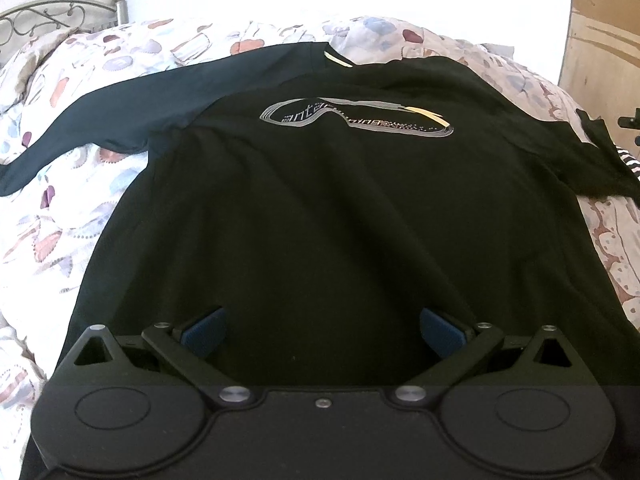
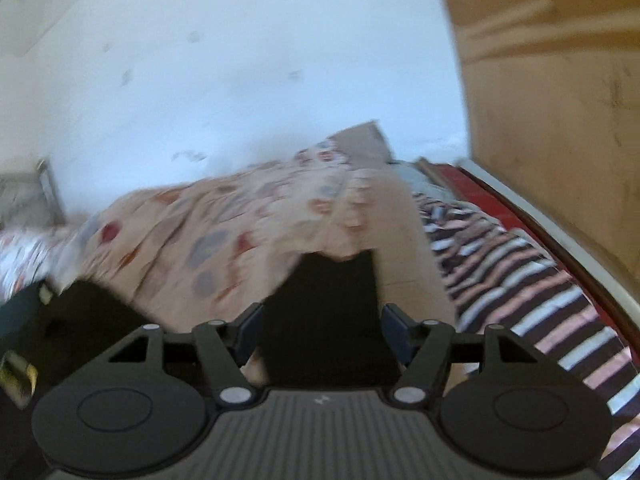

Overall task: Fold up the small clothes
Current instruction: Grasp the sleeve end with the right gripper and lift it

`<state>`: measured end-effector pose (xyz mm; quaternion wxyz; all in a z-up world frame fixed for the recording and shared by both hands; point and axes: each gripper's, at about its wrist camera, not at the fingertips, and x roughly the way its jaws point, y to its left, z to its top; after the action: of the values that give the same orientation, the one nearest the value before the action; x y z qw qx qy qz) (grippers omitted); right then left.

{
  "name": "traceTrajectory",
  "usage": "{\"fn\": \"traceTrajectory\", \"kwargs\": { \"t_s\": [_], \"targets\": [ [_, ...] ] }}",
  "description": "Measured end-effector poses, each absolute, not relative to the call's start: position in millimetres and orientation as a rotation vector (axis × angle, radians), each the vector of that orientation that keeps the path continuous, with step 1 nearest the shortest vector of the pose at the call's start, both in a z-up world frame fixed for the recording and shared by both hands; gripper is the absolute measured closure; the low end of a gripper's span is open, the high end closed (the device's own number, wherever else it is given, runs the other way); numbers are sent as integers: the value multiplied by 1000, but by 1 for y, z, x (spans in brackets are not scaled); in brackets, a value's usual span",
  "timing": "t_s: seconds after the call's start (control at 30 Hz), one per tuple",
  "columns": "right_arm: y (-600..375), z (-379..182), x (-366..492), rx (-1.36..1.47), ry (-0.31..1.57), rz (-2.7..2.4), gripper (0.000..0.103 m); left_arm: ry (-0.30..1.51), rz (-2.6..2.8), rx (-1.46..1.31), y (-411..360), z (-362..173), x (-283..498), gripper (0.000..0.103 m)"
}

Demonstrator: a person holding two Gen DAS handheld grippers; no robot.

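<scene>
Now at the start of the fold: black long-sleeved shirt (image 1: 340, 208) spread face up on the patterned quilt (image 1: 60, 208), logo (image 1: 356, 118) showing, one sleeve (image 1: 100, 120) stretched out to the left, the other draped off toward the striped cloth (image 2: 520, 280). Left gripper (image 1: 322, 330) hovering over the near hem, jaws wide apart, nothing between the pads (image 1: 204, 332). Right gripper (image 2: 320, 332) likewise open, a dark strip of fabric lying between its fingers but not pinched; view blurred. Next, probably: pinching a sleeve or side edge and carrying it across the body, keeping the cloth flat.
</scene>
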<state>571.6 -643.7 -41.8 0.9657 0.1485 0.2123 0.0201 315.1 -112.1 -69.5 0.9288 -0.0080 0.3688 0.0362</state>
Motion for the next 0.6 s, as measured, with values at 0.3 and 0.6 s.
{"fn": "traceTrajectory", "kwargs": {
  "t_s": [0.3,0.6],
  "targets": [
    [-604,-41,633,205,522,-19,22,758,81,-11,-111,-71,319,1],
    [-652,-69,651,327,518,-66,30,759,75,-37,-105,-73,320,1]
  ]
}}
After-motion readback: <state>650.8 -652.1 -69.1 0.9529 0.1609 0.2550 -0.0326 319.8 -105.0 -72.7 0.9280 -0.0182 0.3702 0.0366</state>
